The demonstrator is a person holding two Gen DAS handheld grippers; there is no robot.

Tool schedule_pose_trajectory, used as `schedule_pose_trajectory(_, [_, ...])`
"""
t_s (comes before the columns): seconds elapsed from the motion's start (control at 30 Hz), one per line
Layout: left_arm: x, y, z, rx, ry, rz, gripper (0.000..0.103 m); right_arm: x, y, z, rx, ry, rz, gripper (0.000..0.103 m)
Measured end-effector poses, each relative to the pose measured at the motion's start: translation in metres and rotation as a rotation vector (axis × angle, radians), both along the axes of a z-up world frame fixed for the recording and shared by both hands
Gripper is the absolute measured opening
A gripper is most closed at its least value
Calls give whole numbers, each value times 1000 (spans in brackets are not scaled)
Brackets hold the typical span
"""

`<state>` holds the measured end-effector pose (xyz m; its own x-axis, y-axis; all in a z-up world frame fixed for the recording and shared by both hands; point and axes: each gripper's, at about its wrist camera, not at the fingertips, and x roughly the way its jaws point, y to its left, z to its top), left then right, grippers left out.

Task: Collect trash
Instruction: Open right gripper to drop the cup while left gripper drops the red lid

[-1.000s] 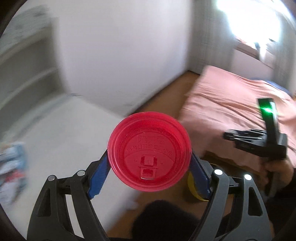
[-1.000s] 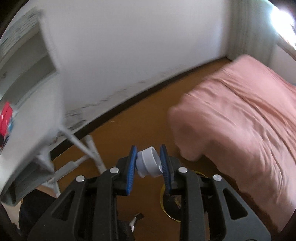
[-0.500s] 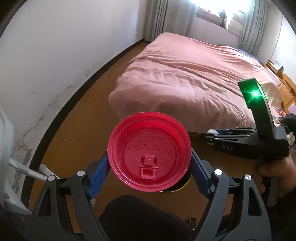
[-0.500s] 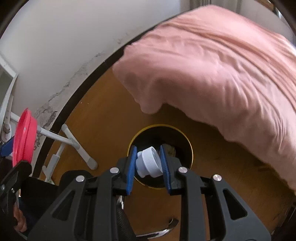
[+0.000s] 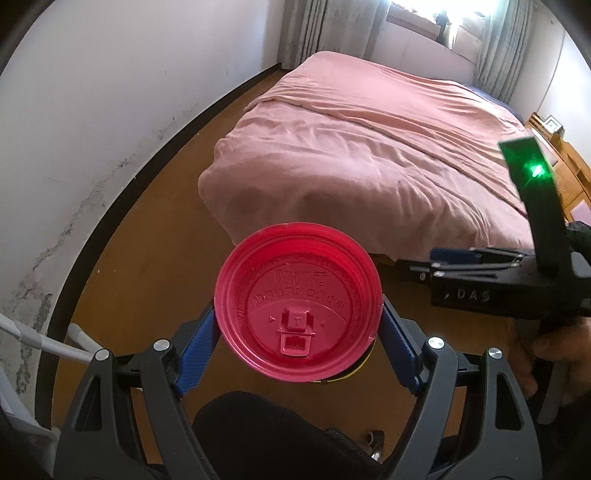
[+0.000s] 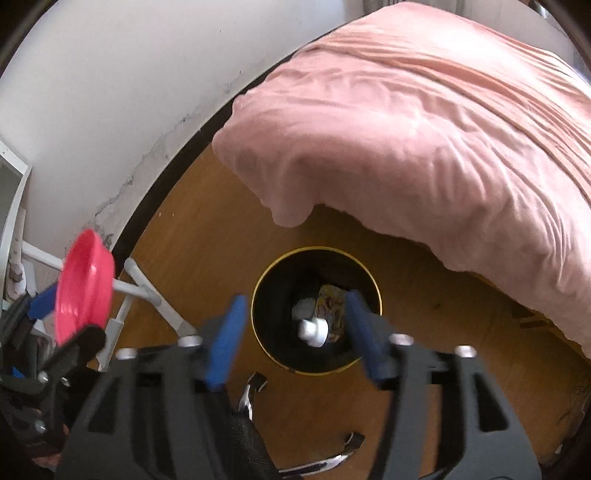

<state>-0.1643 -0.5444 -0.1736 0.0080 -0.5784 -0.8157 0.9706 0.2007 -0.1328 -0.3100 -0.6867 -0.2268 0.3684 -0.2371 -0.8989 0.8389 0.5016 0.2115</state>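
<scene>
Dropping step: right gripper [image 6: 295,338] opening, white cap [image 6: 313,331] loose over black bin [image 6: 266,343] at six o'clock. Next: left gripper [image 5: 298,332], clamping red lid [image 5: 297,309], over bin, release.

Home bedroom, bed [image 5: 369,155] under rumpled pink cover, grey curtains [image 5: 328,29] at bright window, wooden floor [image 5: 147,229], scuffed white wall [image 5: 110,92], small black bin [image 6: 280,343] beside bed

"DAS" on the right gripper [image 5: 461,264], "T" on the red lid [image 5: 297,308]
</scene>
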Motion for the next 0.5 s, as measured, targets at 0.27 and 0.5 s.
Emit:
schedule_pose_trajectory(0.27, [-15, -10, -11, 31, 32, -62, 79, -14, -9, 19, -46, -61, -104, 60])
schedule_pose_trajectory(0.5, [-40, -35, -21, 53, 62, -137, 80, -36, -15, 40, -115, -134, -229, 60])
